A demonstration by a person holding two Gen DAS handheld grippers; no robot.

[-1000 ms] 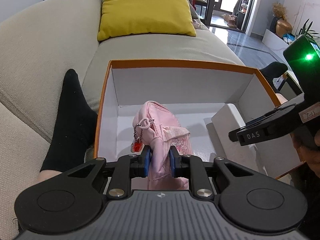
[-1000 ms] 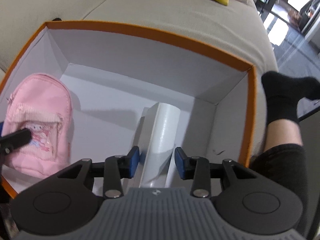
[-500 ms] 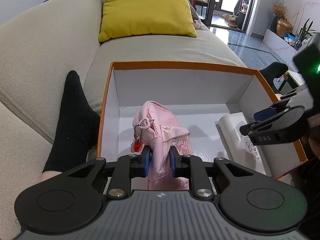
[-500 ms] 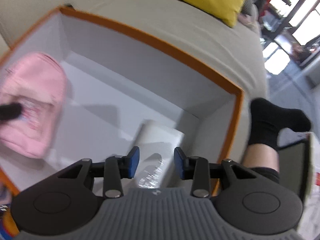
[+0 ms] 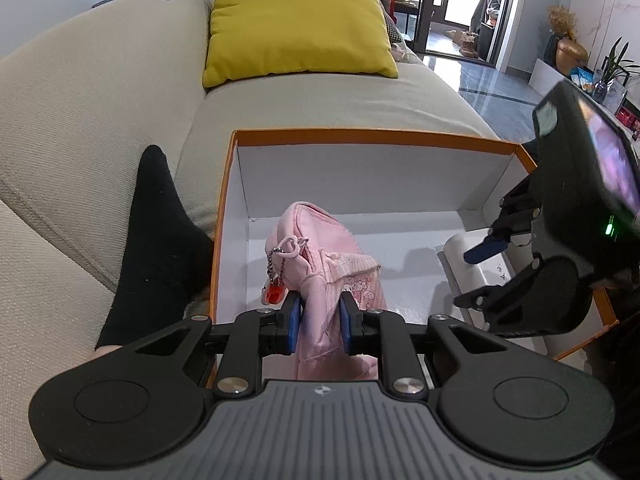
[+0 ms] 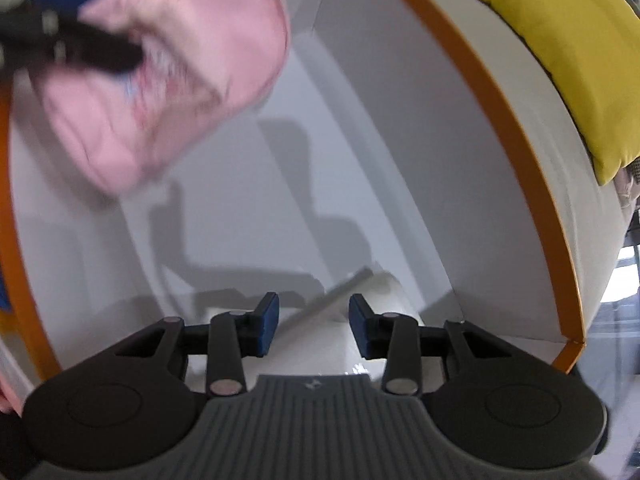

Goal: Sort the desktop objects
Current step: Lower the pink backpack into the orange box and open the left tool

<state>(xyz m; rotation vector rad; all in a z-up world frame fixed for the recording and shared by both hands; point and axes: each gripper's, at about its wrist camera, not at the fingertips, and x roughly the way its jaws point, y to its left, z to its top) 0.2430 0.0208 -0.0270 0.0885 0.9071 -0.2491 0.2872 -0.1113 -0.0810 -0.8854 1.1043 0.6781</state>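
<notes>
My left gripper [image 5: 319,322] is shut on a small pink backpack [image 5: 320,256] with a red charm on a chain, holding it over the near left part of an orange-rimmed white box [image 5: 376,135]. The backpack shows blurred at upper left in the right wrist view [image 6: 180,60]. A white rectangular object [image 5: 476,268] lies flat in the right side of the box. My right gripper [image 6: 313,326] is open and empty, rolled sideways just above that white object [image 6: 360,332]. It also shows at the right in the left wrist view [image 5: 480,276].
The box sits on a beige sofa [image 5: 320,100] with a yellow cushion [image 5: 298,20] behind it. A person's legs in black socks [image 5: 156,240] flank the box. A tiled floor and doorway lie at the far right.
My right gripper has rolled sideways and swung toward the box's left side, staying open. The white object now lies flat. My left gripper has kept its hold on the backpack.
</notes>
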